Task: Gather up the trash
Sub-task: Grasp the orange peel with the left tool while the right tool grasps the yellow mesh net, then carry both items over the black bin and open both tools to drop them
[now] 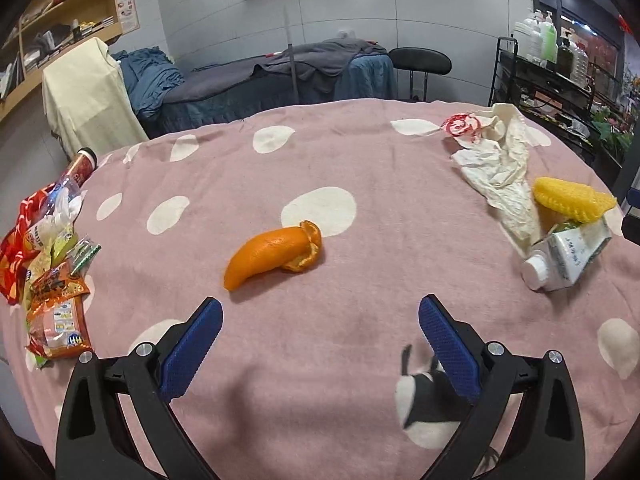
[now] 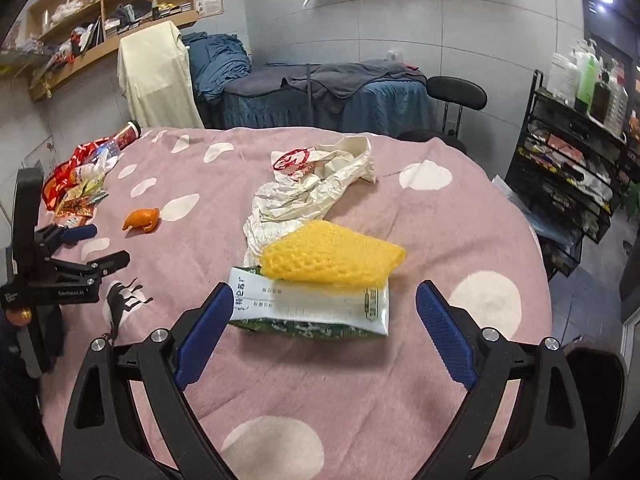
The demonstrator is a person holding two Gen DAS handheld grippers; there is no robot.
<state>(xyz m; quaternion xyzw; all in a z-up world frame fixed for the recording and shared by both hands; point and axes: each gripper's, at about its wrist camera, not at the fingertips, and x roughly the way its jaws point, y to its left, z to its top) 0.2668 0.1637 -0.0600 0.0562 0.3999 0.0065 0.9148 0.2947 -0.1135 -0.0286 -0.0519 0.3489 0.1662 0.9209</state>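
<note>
An orange peel [image 1: 274,254] lies mid-table on the pink dotted cloth, just beyond my open left gripper [image 1: 320,308], whose fingers hold nothing. My right gripper [image 2: 324,294] is open too, its blue pads either side of a flattened milk carton [image 2: 312,306] with a yellow foam fruit net [image 2: 332,258] resting on its far edge. Behind them lies a crumpled white plastic bag [image 2: 316,188] with red print. The peel [image 2: 142,219] is small at the left in the right wrist view, near the left gripper [image 2: 94,246]. The carton [image 1: 568,256], net [image 1: 572,198] and bag [image 1: 496,160] sit at the right in the left wrist view.
A heap of snack wrappers [image 1: 52,280] with a clear bottle [image 1: 60,196] and a red can [image 1: 82,164] lies at the table's left edge. Beyond the table [image 1: 360,152] stand a draped chair [image 1: 88,96], a bed [image 1: 260,80], a black stool [image 1: 420,62] and a wire rack [image 2: 568,168].
</note>
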